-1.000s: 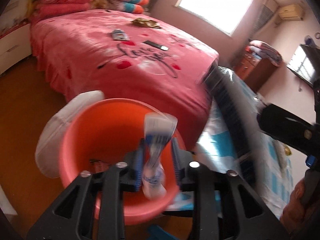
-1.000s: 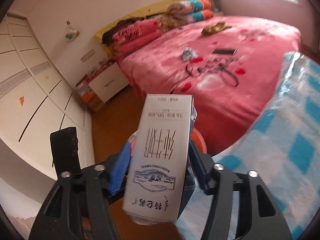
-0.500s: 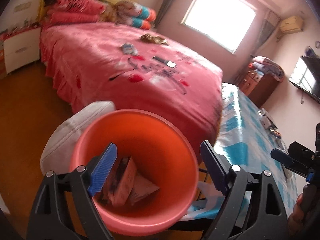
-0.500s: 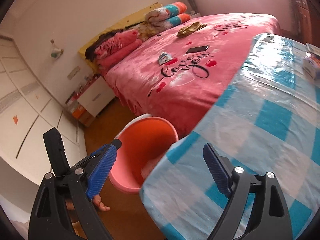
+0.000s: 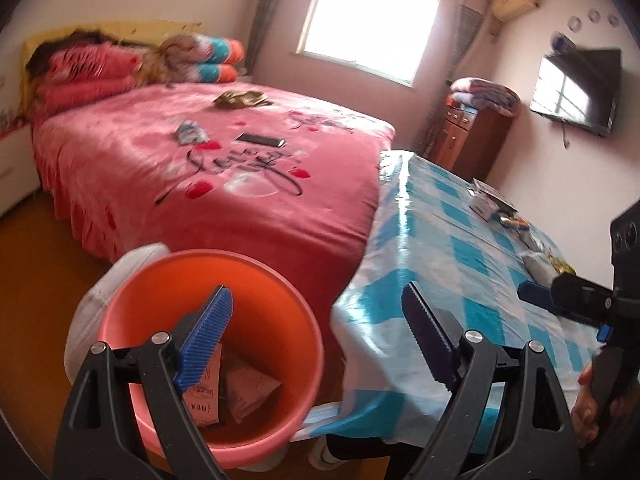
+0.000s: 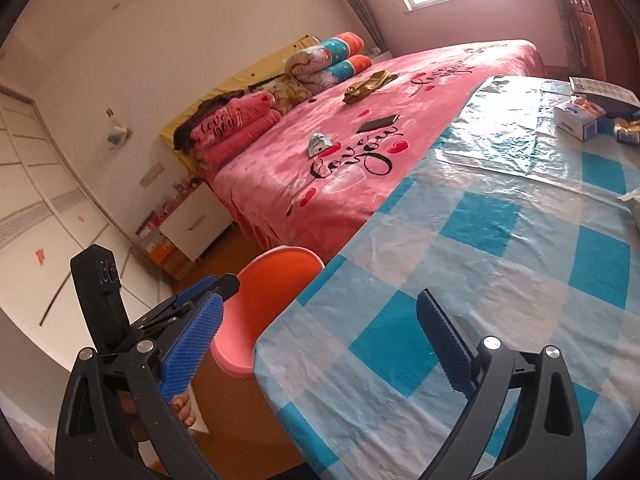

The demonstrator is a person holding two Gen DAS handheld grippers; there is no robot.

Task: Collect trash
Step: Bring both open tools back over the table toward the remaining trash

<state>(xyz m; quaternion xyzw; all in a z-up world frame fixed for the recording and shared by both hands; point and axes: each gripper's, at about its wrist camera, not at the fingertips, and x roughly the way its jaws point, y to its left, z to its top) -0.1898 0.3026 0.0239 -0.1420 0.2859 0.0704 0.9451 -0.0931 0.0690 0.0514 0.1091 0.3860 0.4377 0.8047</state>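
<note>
An orange bin (image 5: 280,304) stands on the floor between the bed and the table; it also shows in the right wrist view (image 6: 276,280). Cartons and wrappers (image 5: 232,388) lie inside it. My left gripper (image 5: 316,340) is open and empty above the bin's right rim. My right gripper (image 6: 320,340) is open and empty over the table's near corner. More trash lies on the table's far end: a small box (image 6: 576,120) and wrappers (image 6: 626,130). A crumpled wrapper (image 6: 319,143) and a gold wrapper (image 6: 366,87) lie on the bed.
A table with a blue checked plastic cloth (image 6: 500,240) stands beside a pink bed (image 5: 160,168). A phone (image 5: 261,140) lies on the bed. A white bag (image 5: 116,280) sits behind the bin. A wooden cabinet (image 5: 468,140) and wall TV (image 5: 576,88) are at the back.
Both grippers opened and dropped their items, a small carton from the left and a white carton from the right, into the bin. Both then lifted and swung right toward the table.
</note>
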